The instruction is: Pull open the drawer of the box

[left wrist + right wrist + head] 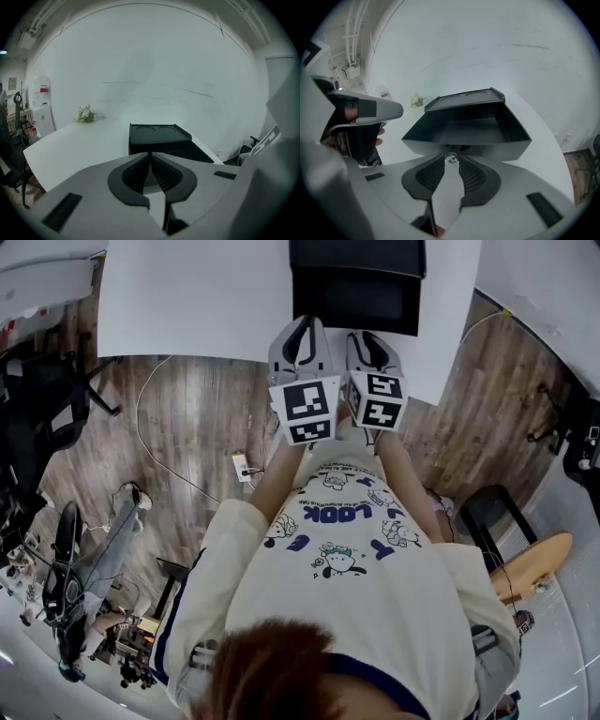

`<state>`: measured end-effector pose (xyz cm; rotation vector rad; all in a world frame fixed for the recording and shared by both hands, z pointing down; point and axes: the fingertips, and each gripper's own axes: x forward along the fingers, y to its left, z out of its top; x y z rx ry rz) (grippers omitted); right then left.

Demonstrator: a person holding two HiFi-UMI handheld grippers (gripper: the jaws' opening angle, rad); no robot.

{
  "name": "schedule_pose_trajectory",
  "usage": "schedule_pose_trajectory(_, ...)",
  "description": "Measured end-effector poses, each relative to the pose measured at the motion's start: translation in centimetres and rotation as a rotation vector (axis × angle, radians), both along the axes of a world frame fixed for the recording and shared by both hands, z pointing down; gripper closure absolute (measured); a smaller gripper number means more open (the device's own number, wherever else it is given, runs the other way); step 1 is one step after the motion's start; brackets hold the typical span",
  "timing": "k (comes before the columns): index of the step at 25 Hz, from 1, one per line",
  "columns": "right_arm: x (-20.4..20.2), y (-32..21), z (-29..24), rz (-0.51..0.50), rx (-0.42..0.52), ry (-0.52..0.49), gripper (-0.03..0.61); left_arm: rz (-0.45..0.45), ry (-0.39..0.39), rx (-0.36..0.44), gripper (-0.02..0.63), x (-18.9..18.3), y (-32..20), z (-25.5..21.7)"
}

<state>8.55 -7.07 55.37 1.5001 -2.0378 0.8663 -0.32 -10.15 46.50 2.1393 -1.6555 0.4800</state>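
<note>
A black box (356, 257) is seen on the white bench (187, 296), close to the bench's near edge and somewhat toward its right side. Its drawer (468, 133) stands drawn out toward the person, and the drawer's dark inside is shown bare in the right gripper view. A small silver knob (451, 160) is fixed at the middle of the drawer's front wall.

The right gripper (451, 157) is held at that front wall, and its jaws are closed onto the knob, which is pinched between their tips. The left gripper (150, 154) is held just beside the right one, over the bench's near edge. Its jaws are pressed together with nothing between them, and they are pointed at the box without touching it. In the head view the two marker cubes (305, 409) (377, 397) are seen side by side, nearly touching.

A small green plant (84, 114) is seen at the far left corner of the bench, well apart from the box. A wooden floor (187, 427) is seen below the bench's near edge, with a white cable (150, 442) laid across it.
</note>
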Motion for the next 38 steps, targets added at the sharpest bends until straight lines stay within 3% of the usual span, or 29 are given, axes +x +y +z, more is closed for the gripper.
schedule_pose_trajectory(6, 0.5, 0.0, -2.4, 0.014, 0.066, -0.013, 0.471, -0.001, 0.016, 0.037, 0.581, 0.2, -0.4, -1.6)
schedule_pose_trajectory(13, 1.2, -1.0, -6.8, 0.053, 0.177, -0.037, 0.526, 0.008, 0.019, 0.101, 0.581, 0.6, -0.6, -4.3)
schedule_pose_trajectory(27, 0.3, -4.7, -15.9, 0.049, 0.444, -0.039, 0.532, 0.005, 0.022, 0.224, 0.581, -0.7, -1.8, -9.4)
schedule_pose_trajectory(38, -1.1, -6.4, -20.8, 0.045, 0.573, -0.035, 0.535, 0.0, 0.031, 0.311, 0.581, -2.3, -2.9, -12.9)
